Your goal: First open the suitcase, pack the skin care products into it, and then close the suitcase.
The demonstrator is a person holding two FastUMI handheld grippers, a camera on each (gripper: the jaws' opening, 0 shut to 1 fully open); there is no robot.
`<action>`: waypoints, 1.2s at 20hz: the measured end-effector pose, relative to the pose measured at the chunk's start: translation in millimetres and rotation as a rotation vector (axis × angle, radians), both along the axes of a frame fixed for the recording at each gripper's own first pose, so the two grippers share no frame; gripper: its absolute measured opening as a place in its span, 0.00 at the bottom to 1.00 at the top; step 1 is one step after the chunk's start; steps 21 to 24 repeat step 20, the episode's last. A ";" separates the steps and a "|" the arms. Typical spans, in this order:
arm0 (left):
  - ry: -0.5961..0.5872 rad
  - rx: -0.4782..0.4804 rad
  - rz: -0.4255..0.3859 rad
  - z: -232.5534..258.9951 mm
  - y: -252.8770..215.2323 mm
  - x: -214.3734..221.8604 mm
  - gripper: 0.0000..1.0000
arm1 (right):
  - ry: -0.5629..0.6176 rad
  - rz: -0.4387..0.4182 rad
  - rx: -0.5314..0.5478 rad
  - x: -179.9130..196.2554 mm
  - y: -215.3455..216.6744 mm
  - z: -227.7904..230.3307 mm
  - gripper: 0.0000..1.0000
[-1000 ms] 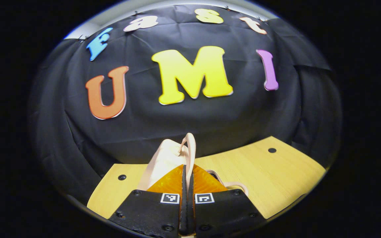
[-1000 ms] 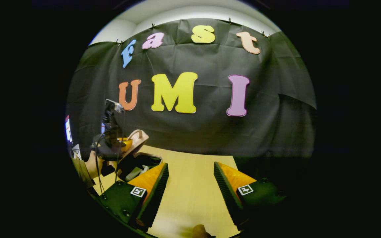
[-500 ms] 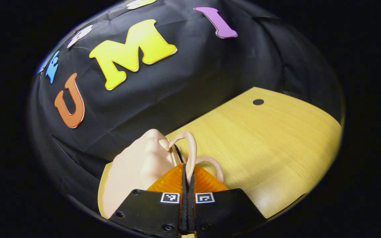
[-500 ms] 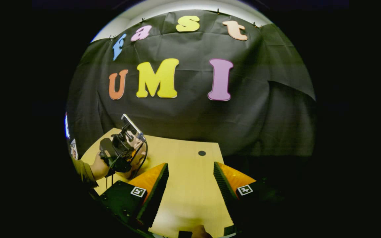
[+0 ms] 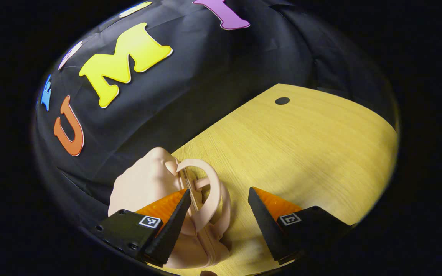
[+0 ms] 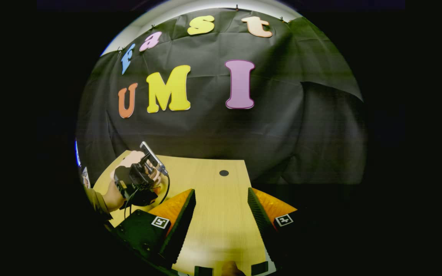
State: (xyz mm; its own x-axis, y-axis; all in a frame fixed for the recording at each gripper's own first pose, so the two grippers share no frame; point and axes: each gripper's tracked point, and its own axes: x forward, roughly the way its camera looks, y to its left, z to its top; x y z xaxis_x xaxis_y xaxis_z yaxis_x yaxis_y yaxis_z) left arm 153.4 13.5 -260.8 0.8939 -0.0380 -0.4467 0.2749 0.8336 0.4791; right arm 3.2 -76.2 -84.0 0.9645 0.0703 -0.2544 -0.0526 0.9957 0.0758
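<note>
Suitcase (image 5: 150, 184): small, pale pink, soft-sided, closed, lying at the wooden table's (image 5: 301, 153) near-left edge beside the black cloth wall (image 5: 205, 76). Two looped handles (image 5: 205, 191) on top, between the left gripper's (image 5: 217, 214) fingers. Left gripper: jaws apart, one finger (image 5: 167, 226) over the case, clamping nothing. Right gripper (image 6: 221, 214): jaws apart above bare tabletop, holding nothing. Hand (image 6: 129, 180) with the far gripper at the right gripper view's left side. Dark round hole (image 5: 282, 101) in the tabletop.
</note>
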 end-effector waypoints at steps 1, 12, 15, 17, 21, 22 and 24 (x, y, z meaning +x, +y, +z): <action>-0.012 -0.030 -0.001 14.4 -5.5 -4.9 0.97 | -0.013 0.000 0.007 2.4 0.4 6.2 0.81; -0.302 -0.358 0.069 226.2 42.1 -123.8 0.98 | -0.229 0.023 -0.010 5.5 81.7 110.8 0.81; -0.295 -0.426 0.125 232.8 81.2 -161.2 0.98 | -0.255 0.043 -0.021 0.4 124.9 119.0 0.81; -0.307 -0.487 0.164 236.3 103.5 -181.7 0.98 | -0.260 0.058 -0.020 -6.2 155.2 120.6 0.81; -0.345 -0.481 0.167 246.7 126.9 -203.4 0.99 | -0.273 0.069 -0.031 -17.6 192.2 118.5 0.82; -0.345 -0.481 0.167 246.7 126.9 -203.4 0.99 | -0.273 0.069 -0.031 -17.6 192.2 118.5 0.82; -0.345 -0.481 0.167 246.7 126.9 -203.4 0.99 | -0.273 0.069 -0.031 -17.6 192.2 118.5 0.82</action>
